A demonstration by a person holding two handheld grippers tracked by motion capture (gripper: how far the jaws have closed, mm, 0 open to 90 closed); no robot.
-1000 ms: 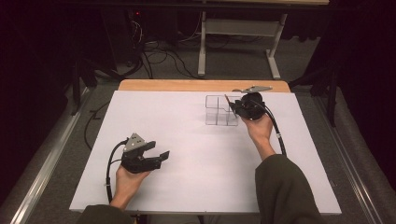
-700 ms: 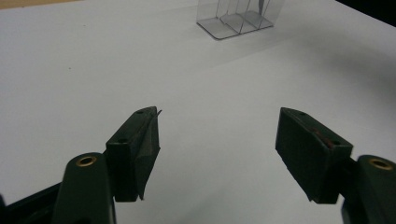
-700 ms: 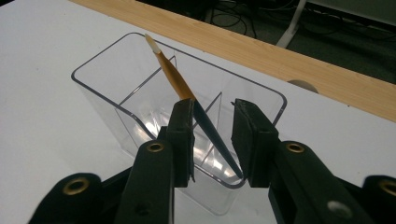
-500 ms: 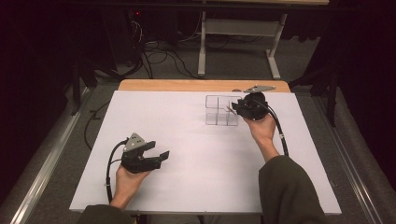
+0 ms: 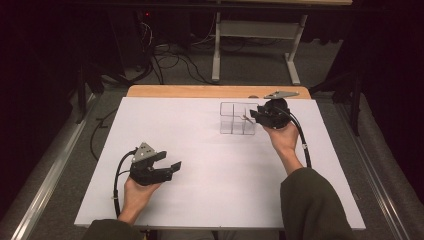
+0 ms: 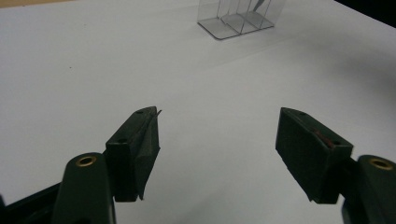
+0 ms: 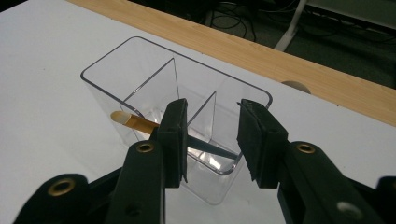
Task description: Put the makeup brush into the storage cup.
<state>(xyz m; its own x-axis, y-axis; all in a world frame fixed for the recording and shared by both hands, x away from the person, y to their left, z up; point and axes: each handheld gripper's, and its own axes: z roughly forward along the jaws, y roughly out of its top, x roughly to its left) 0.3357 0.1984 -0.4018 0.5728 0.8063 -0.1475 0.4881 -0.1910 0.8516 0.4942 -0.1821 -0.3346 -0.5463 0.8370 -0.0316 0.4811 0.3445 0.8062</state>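
Observation:
A clear plastic box (image 5: 231, 124) with several compartments stands at the table's far right-centre. A thin stick (image 7: 125, 119) with a tan end and a dark shaft leans inside it, its tan tip over the near wall. My right gripper (image 7: 212, 109) hovers at the box's right end. Its jaws have just been opening, and the dark shaft runs below the gap with no pad pressing on it. In the high view the right gripper (image 5: 256, 116) touches the box's right side. My left gripper (image 5: 170, 160) rests open and empty near the front left. The left gripper view shows the box (image 6: 240, 18) far ahead.
A white sheet (image 5: 200, 150) covers the table, with a wooden strip (image 5: 200, 91) along its far edge. Cables and a desk frame (image 5: 250, 45) lie on the floor beyond. A sleeved forearm (image 5: 310, 200) reaches in from the bottom right.
The right hand has shifted slightly at the box's right end. The left hand and gripper have stayed in place.

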